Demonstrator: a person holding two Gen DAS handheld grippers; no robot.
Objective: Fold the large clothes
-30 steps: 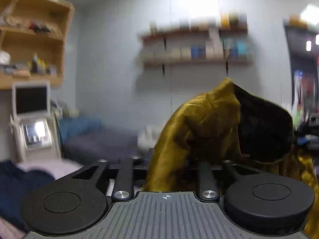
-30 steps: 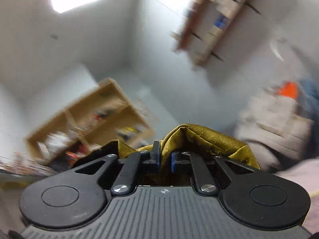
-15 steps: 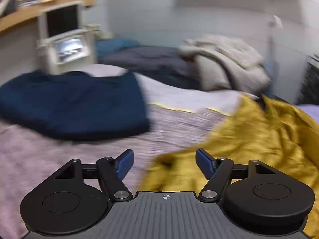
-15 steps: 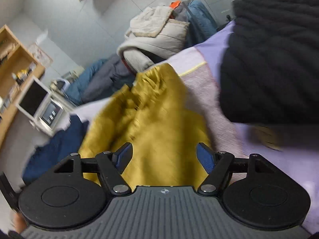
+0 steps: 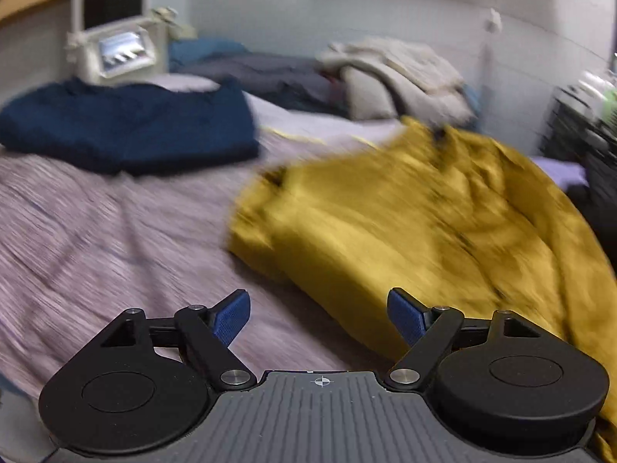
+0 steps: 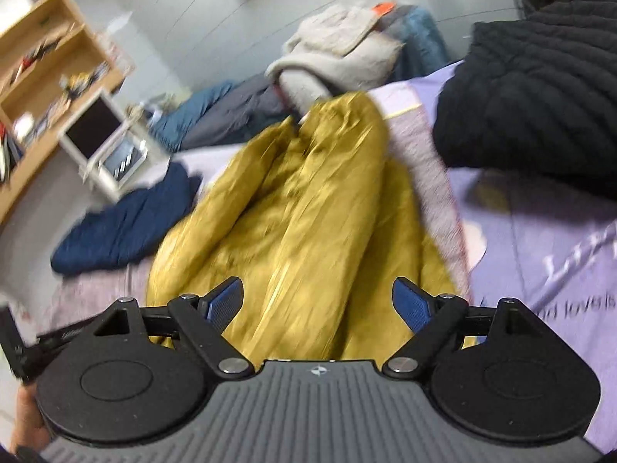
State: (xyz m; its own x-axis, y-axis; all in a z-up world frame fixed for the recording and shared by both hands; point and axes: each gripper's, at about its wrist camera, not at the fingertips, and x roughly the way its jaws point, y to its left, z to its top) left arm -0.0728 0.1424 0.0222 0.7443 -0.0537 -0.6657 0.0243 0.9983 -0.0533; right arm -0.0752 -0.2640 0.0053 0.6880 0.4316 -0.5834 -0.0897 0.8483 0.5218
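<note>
Closest to me, my left hand-held gripper (image 5: 319, 316) has its blue-padded jaws spread as wide as they go, with nothing between them; beneath the gap I see only the mauve striped bedspread (image 5: 96, 239) and the near edge of the garment. My right hand-held gripper (image 6: 318, 305) is opening, its pads clear of any cloth, though it hovers directly over the mustard-yellow jacket (image 6: 308, 200). That jacket lies loose and rumpled on the bed, stretching away from me down the middle of the right view and filling the right half of the left view (image 5: 424, 223); both pictures are blurred, so I cannot make out its fastenings. Just left of the jacket sits a folded navy garment (image 5: 131, 131) on the bedspread. To the right, a black quilted coat (image 6: 540, 96) rests on a lilac sheet (image 6: 559, 270) printed with lettering. Further back, a cream fleece jacket (image 6: 339, 54) is heaped on grey and blue clothing by the white wall. Farthest left stand a small white monitor (image 5: 112, 0) and a wooden shelf unit (image 6: 50, 65).
</note>
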